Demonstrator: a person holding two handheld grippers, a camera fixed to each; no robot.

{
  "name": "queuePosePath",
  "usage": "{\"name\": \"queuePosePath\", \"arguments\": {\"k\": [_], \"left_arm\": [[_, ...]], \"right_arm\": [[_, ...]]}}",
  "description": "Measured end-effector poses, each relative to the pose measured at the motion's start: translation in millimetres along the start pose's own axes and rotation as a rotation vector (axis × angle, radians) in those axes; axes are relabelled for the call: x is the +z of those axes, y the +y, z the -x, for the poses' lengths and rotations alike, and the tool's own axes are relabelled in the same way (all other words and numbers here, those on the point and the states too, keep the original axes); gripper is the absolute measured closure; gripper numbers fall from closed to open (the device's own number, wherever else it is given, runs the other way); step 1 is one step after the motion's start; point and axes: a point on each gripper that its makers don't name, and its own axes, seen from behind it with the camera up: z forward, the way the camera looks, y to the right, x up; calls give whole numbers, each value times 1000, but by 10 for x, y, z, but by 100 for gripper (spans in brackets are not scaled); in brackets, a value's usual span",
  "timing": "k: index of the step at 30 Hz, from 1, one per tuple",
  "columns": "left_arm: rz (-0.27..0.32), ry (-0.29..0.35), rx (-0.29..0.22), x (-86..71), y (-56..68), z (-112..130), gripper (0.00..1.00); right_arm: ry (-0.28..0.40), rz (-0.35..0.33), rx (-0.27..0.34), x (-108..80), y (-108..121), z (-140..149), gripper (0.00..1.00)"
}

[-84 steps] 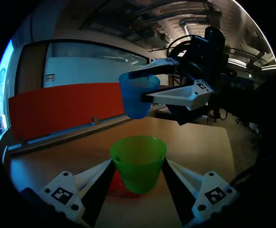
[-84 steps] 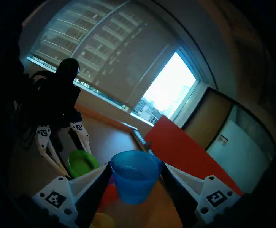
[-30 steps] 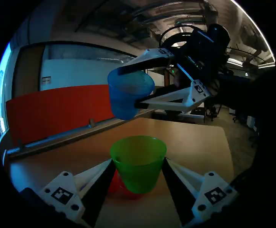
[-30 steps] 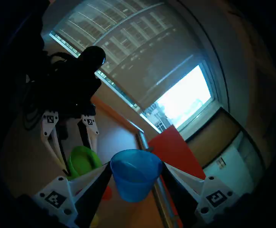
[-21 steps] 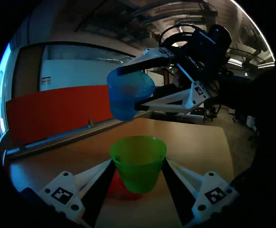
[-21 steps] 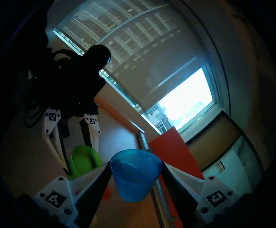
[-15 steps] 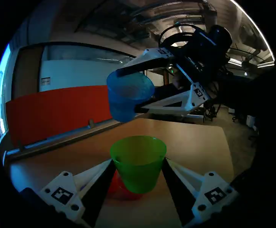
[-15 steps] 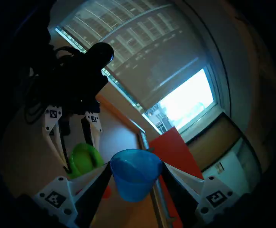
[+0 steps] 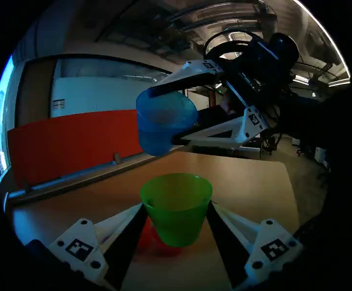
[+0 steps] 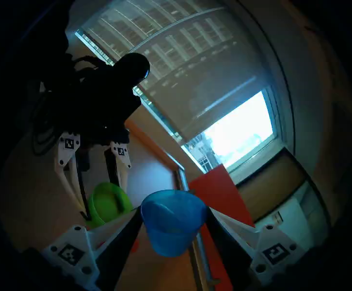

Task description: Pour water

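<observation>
Right gripper [image 10: 172, 216], clamped on the blue cup [image 10: 172, 235], has tilted it further since a second ago, above and just beyond the green cup [image 9: 177, 206] gripped by the left gripper [image 9: 175, 218]; pour judged imminent, no stream visible.

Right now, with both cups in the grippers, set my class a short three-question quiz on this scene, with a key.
1. True or false: the blue cup is held higher than the green cup.
2. The left gripper is shut on: A green cup, B blue cup, C nothing.
3. Fill in: the right gripper holds the ___ cup.
Key: 1 true; 2 A; 3 blue.
</observation>
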Motion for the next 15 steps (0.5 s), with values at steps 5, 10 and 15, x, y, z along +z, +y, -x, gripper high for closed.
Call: {"name": "queuePosePath", "arguments": {"k": [5,10,15], "left_arm": [[1,4,0,-2,-2,-12,17],[2,6,1,-2,5,-20,17],[2,7,1,-5,13,-23,17]], "right_arm": [[0,-5,-12,-4,-14,-11,8],[-1,-7,-28,2,-15,-21,8],[-3,-4,-48,10,4,-25,8]]}}
